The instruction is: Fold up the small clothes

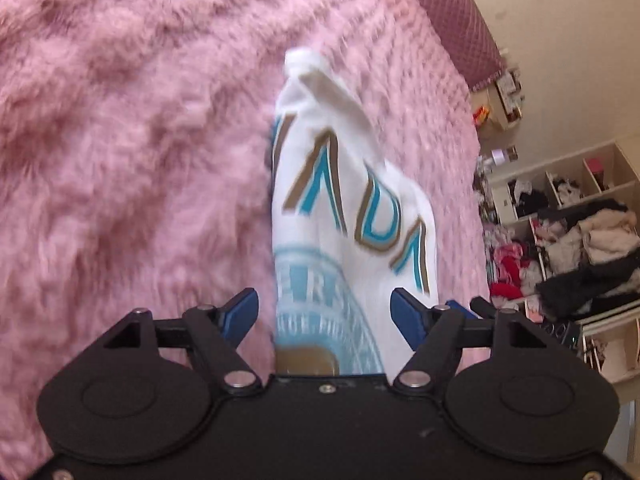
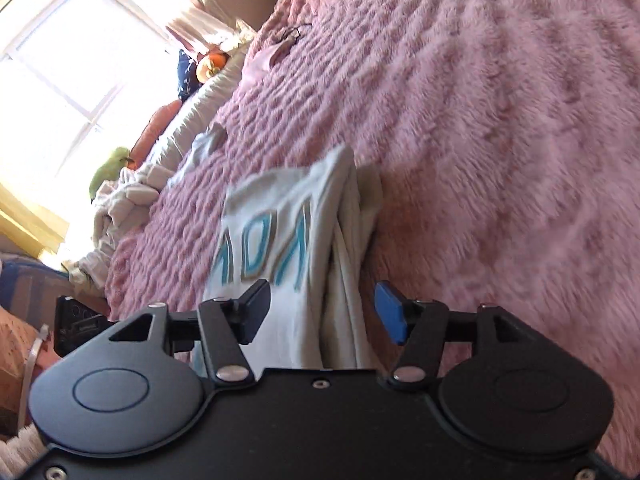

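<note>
Right now I have both tools released: the left tool (image 1: pixel 324 312) and right tool (image 2: pixel 322 312) stand spread, pads clear of the folded white shirt (image 1: pixel 344 208) lying on the pink furry bedspread (image 1: pixel 140 140). Folding looks near done; next I'd judge a tidy-up or another garment.

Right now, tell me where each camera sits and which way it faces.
Left wrist: sits on the left gripper, looking forward and down along its blue-padded fingers at the white printed T-shirt on the fluffy pink blanket, cluttered white shelves at right; jaws apart, pads off the cloth.
Right wrist: sits on the right gripper, facing the same T-shirt and blanket, bright window at left; jaws apart; a sleeved wrist shows lower left.
Shared: T-shirt and blanket.
</note>
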Motion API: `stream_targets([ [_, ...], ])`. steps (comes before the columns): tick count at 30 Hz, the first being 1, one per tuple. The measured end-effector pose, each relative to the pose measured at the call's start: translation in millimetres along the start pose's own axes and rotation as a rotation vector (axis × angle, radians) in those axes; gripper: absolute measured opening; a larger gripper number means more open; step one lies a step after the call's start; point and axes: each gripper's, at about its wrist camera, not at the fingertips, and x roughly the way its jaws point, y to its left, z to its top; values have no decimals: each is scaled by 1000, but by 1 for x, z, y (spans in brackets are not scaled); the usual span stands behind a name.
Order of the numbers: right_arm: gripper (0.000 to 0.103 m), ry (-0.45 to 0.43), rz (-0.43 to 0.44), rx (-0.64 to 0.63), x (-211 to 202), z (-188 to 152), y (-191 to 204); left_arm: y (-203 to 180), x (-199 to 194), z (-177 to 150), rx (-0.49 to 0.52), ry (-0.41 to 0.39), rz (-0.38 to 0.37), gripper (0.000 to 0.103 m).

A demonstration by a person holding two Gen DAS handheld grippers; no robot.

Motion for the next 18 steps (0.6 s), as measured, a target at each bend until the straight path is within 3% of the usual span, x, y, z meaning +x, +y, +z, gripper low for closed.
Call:
stream_targets([
  [4, 61, -71, 1, 112, 44, 35, -15, 7, 42, 43, -82, -52, -9, 73],
  [7, 61, -30, 27, 238, 76, 44, -35, 17, 58, 58, -123, -65, -11, 73],
  [9, 61, -4, -5, 237, 93, 44, -38, 17, 66, 67, -124, -80, -29, 73],
  [12, 59, -21, 23, 183, 104, 45, -34, 13, 79, 77, -107, -113, -29, 69],
  [13, 43, -32, 30, 166, 105, 47, -31, 11, 79, 79, -97, -153, -7, 51],
  [14, 29, -38, 18, 152, 107, 49, -29, 6, 79, 80, -76, -205, 23, 19],
  [15, 25, -55, -1, 136, 106, 52, -25, 2, 79, 80, -50, -243, 21, 13],
  [16, 14, -95, -6, 109, 102, 53, -21, -2, 76, 79, -22, -290, -4, 10],
  [18, 14, -149, 3, 45, 96, 55, -15, -12, 73, 75, 83, -393, -7, 8],
])
